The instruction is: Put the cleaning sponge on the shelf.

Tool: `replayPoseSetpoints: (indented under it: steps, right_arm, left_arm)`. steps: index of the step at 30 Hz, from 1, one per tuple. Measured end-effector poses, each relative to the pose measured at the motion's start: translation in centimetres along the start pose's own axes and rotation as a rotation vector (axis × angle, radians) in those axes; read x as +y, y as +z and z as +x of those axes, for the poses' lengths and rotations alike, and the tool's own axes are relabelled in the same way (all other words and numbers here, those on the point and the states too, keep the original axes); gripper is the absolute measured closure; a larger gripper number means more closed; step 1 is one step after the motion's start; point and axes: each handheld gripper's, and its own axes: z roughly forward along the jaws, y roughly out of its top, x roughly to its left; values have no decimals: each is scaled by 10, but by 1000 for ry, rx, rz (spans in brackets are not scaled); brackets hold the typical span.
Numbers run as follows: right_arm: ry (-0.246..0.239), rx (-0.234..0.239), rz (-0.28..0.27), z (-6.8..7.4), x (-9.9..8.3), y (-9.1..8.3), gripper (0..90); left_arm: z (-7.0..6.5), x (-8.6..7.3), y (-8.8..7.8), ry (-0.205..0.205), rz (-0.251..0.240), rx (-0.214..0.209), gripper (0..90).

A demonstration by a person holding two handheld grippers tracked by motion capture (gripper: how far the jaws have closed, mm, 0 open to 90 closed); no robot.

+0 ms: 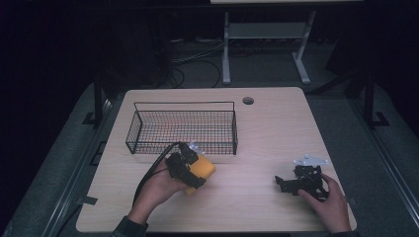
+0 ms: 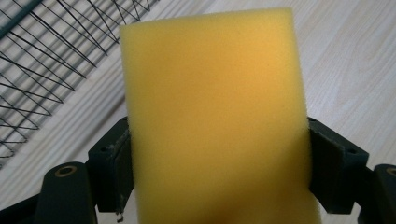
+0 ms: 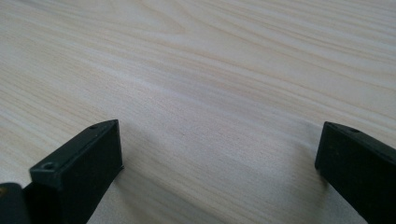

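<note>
A lab or test room is suggested. A pale wood-grain counter with a round cable hole is set on dark grey carpet. Loose cables are trailed across the floor behind it, beside the white metal legs of a second desk, and the surroundings are kept dark.

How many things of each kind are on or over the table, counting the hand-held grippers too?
Yellow sponge: 1
Black wire basket: 1
Hand-held gripper: 2, the left hand-held gripper and the right hand-held gripper
Total: 4
</note>
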Motion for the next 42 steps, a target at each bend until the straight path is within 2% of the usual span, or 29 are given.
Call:
replayPoseSetpoints:
  steps: [17, 23, 30, 42]
  right_arm:
    - [0, 2, 1, 0, 0, 0, 0]
    - [-2, 0, -1, 0, 0, 0, 0]
    - [0, 0, 1, 0, 0, 0, 0]
    - [-3, 0, -1, 0, 0, 0, 0]
  left_arm:
    - [14, 20, -19, 4, -22, 7, 214]
    - [24, 29, -25, 0, -24, 22, 214]
    - [40, 39, -31, -16, -34, 41, 214]
    - [67, 45, -30, -55, -35, 73, 215]
